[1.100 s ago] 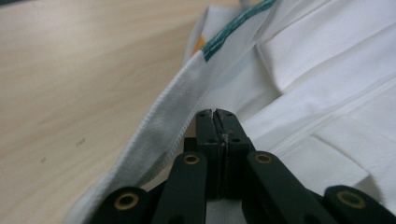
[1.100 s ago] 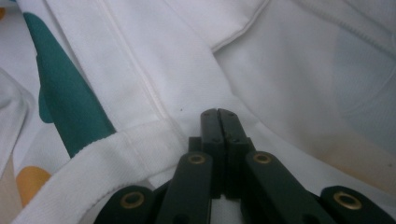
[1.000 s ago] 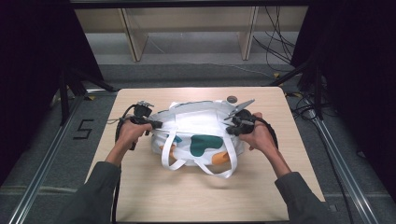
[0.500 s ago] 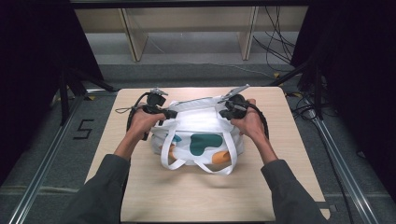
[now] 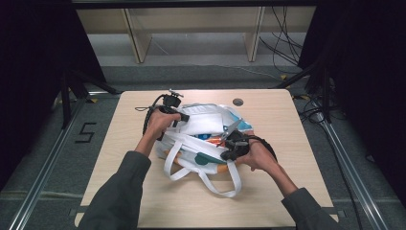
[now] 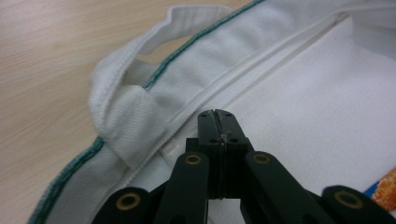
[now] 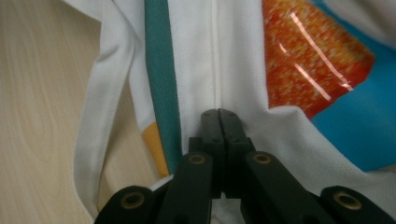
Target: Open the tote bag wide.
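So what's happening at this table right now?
A person works on a white tote bag lying on the wooden table, one gripper in each hand. The left gripper is shut on the bag's fabric beside its zipper line, at the far edge. The right gripper is shut on the near side of the opening, next to the teal trim. Between them the mouth is parted, and a bright orange and blue packet shows inside. The straps trail toward the person.

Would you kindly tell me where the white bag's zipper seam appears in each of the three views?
High view: too small to tell on the white bag.
Left gripper view: zipper seam runs diagonally to the upper right.
Right gripper view: seam runs straight up.
Shared landmark: teal trim.
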A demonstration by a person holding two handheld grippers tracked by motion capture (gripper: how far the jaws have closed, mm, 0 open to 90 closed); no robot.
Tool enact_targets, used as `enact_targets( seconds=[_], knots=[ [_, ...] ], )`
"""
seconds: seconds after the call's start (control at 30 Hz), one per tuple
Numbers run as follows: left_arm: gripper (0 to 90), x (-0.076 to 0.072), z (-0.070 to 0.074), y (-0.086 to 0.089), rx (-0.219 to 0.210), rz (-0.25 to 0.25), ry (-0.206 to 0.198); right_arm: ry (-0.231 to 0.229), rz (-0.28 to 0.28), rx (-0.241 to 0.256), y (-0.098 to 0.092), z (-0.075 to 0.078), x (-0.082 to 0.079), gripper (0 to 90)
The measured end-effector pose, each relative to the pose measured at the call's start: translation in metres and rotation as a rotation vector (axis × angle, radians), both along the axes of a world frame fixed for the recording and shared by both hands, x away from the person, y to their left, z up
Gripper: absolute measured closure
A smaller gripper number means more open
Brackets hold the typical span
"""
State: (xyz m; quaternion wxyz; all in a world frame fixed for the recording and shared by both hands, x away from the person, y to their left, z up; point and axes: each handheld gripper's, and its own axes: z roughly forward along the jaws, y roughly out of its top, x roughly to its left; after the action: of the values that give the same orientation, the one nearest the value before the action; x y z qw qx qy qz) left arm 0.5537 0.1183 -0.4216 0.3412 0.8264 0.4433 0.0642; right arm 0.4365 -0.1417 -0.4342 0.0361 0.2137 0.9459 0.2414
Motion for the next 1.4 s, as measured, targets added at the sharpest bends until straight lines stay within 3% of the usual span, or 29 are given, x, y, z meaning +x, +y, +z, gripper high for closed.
enact_targets(
  seconds=[0.17, 0.2, 0.23, 0.27, 0.3, 0.37, 0.43, 0.47, 0.53, 0.57, 0.6, 0.67, 0.7, 0.77, 0.83, 0.87, 0.9, 0.97, 1.0, 1.1, 1.13, 1.2, 1.23, 1.33, 1.37, 1.4],
  knots=[
    [89.4, -0.001, 0.003, 0.001, 0.0, 0.008, -0.028, 0.002, 0.008, -0.017, 0.001, -0.003, -0.008, 90.0],
    [89.2, -0.006, 0.006, 0.002, 0.002, -0.003, -0.053, -0.001, 0.013, 0.005, -0.001, -0.001, -0.006, 90.0],
    [89.0, -0.006, 0.006, 0.002, 0.002, -0.003, -0.053, -0.001, 0.013, 0.005, -0.001, -0.001, -0.006, 90.0],
    [88.6, -0.015, 0.012, 0.004, -0.011, -0.032, -0.079, -0.002, -0.028, 0.062, -0.005, 0.007, -0.007, 90.0],
    [88.5, -0.02, 0.016, 0.004, -0.031, -0.046, -0.086, -0.034, -0.024, 0.099, -0.008, 0.01, -0.005, 90.0],
    [88.3, -0.025, 0.019, 0.005, -0.052, -0.065, -0.095, -0.101, -0.083, 0.196, -0.014, 0.021, -0.004, 90.0],
    [88.0, -0.04, 0.024, 0.003, -0.08, -0.121, -0.105, -0.155, -0.114, 0.248, -0.017, 0.032, -0.002, 90.0],
    [87.9, -0.045, 0.024, 0.0, -0.086, -0.143, -0.1, -0.188, -0.136, 0.26, -0.018, 0.037, 0.001, 90.0],
    [87.2, -0.051, 0.023, -0.004, -0.081, -0.171, -0.095, -0.198, -0.153, 0.259, -0.018, 0.04, 0.004, 90.0],
    [87.0, -0.06, 0.021, -0.011, -0.075, -0.216, -0.085, -0.227, -0.168, 0.231, -0.013, 0.038, 0.012, 90.0],
    [86.9, -0.062, 0.019, -0.016, -0.08, -0.226, -0.09, -0.228, -0.166, 0.216, -0.012, 0.034, 0.015, 90.0],
    [86.5, -0.059, 0.016, -0.021, -0.059, -0.245, -0.082, -0.179, -0.158, 0.183, -0.008, 0.026, 0.019, 90.0],
    [86.6, -0.057, 0.012, -0.027, -0.082, -0.221, -0.067, -0.15, -0.177, 0.184, -0.004, 0.021, 0.018, 90.0],
    [87.1, -0.049, 0.005, -0.034, -0.079, -0.224, -0.041, -0.14, -0.141, 0.165, -0.001, 0.014, 0.017, 90.0],
    [88.1, -0.044, 0.002, -0.038, -0.061, -0.225, -0.042, -0.114, -0.123, 0.164, 0.002, 0.01, 0.014, 90.0],
    [89.1, -0.033, -0.002, -0.043, 0.008, -0.239, -0.037, -0.087, -0.088, 0.137, 0.005, 0.005, 0.007, 90.0],
    [89.2, -0.033, -0.002, -0.043, 0.008, -0.239, -0.037, -0.065, -0.064, 0.132, 0.006, 0.004, 0.004, 90.0],
    [89.3, -0.022, -0.003, -0.051, 0.022, -0.187, -0.04, -0.056, -0.023, 0.112, 0.009, -0.001, -0.003, 90.0],
    [89.3, -0.018, -0.001, -0.053, 0.063, -0.194, -0.053, -0.056, -0.01, 0.105, 0.01, -0.004, -0.007, 90.0],
    [89.4, -0.011, -0.002, -0.061, 0.089, -0.162, -0.062, -0.035, -0.014, 0.083, 0.013, -0.011, -0.014, 90.0],
    [89.5, -0.003, -0.004, -0.066, 0.109, -0.122, -0.078, 0.007, 0.015, 0.026, 0.018, -0.02, -0.022, 90.0],
    [89.6, 0.003, -0.006, -0.065, 0.111, -0.112, -0.064, 0.0, 0.026, 0.003, 0.02, -0.025, -0.024, 90.0],
    [89.6, 0.013, -0.01, -0.063, 0.086, -0.047, -0.071, -0.022, 0.014, -0.007, 0.021, -0.033, -0.03, 90.0],
    [89.6, 0.016, -0.01, -0.062, 0.073, -0.035, -0.052, -0.021, 0.015, 0.013, 0.018, -0.031, -0.028, 90.0],
    [89.5, 0.014, -0.008, -0.061, 0.069, -0.037, -0.046, 0.014, 0.009, 0.031, 0.016, -0.028, -0.028, 90.0],
    [89.5, 0.011, -0.006, -0.061, 0.072, -0.051, -0.057, 0.013, -0.001, 0.047, 0.015, -0.024, -0.027, 90.0]
  ],
)
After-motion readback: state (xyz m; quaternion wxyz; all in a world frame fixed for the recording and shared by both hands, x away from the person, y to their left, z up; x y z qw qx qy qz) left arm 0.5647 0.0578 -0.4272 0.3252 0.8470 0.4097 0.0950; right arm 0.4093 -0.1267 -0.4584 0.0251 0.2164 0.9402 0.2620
